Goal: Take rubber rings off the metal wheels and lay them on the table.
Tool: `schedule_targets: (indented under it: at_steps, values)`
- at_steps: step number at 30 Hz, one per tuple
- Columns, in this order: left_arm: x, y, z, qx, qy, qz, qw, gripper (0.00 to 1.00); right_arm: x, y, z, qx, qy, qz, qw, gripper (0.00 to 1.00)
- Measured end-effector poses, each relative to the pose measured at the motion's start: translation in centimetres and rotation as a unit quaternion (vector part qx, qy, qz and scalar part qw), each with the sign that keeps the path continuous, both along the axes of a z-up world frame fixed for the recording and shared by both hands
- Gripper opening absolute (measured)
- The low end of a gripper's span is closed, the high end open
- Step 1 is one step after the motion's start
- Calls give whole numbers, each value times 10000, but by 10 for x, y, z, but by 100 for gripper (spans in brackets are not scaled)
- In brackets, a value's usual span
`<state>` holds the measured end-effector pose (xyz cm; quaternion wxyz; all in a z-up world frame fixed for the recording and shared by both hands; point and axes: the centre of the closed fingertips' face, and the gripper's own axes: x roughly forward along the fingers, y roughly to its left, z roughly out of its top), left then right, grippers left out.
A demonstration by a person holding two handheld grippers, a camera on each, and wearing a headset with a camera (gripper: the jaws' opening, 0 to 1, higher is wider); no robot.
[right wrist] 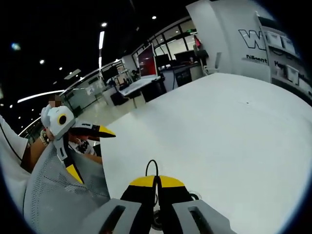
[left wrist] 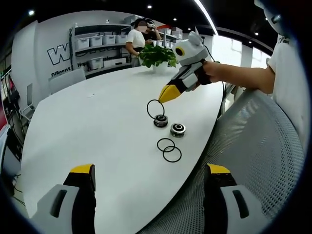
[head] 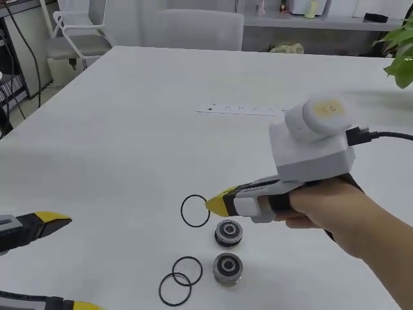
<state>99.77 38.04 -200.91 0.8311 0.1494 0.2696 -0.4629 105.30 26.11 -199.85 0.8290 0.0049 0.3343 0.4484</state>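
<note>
Here, in the head view, a hand (head: pixel 329 210) holds the right gripper (head: pixel 216 204) level. Its yellow-tipped jaws are pinched on a thin black rubber ring (head: pixel 195 211) just beside two round metal wheels (head: pixel 228 233) on the white table (head: pixel 129 129). Two loose black rings (head: pixel 181 279) overlap nearby. In the left gripper view, the left gripper (left wrist: pixel 150 169) gapes wide, with a green plant (left wrist: pixel 155 53) and shelves (left wrist: pixel 97 46) behind. In the right gripper view, the closed jaws hide most of a wheel.

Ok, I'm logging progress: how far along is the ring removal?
Done: two rubber rings lie overlapping on the table. In hand: the right gripper pinches a third ring beside the upper wheel, not yet laid down. Left: setting it down; whether it or the lower wheel still carries rings, I cannot tell.
</note>
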Motion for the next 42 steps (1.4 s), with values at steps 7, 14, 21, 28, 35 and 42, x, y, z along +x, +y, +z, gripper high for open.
schedule_targets:
  at_steps: [7, 14, 21, 28, 35, 42]
  values:
    - [-1, -1, -1, -6, 28, 5, 10000, 90, -12, 17, -6, -67, 60, 340, 9994, 0]
    - [-2, -1, -3, -8, 60, 11, 10000, 90, -26, 35, -12, -111, 139, 686, 9975, 0]
    - [-3, -1, -3, 2, 72, 1, 10000, 90, -44, 55, -21, -186, 258, 1075, 9937, 0]
    - [-4, -1, -4, -8, 86, -25, 10000, 89, -58, 65, -32, -348, 347, 1364, 9894, 0]
    - [-4, -2, -5, -19, 124, -44, 9999, 91, -67, 70, -42, -486, 405, 1559, 9858, 0]
    - [-6, -3, -6, 1, 167, -100, 9998, 93, -71, 70, -52, -635, 442, 1651, 9832, 0]
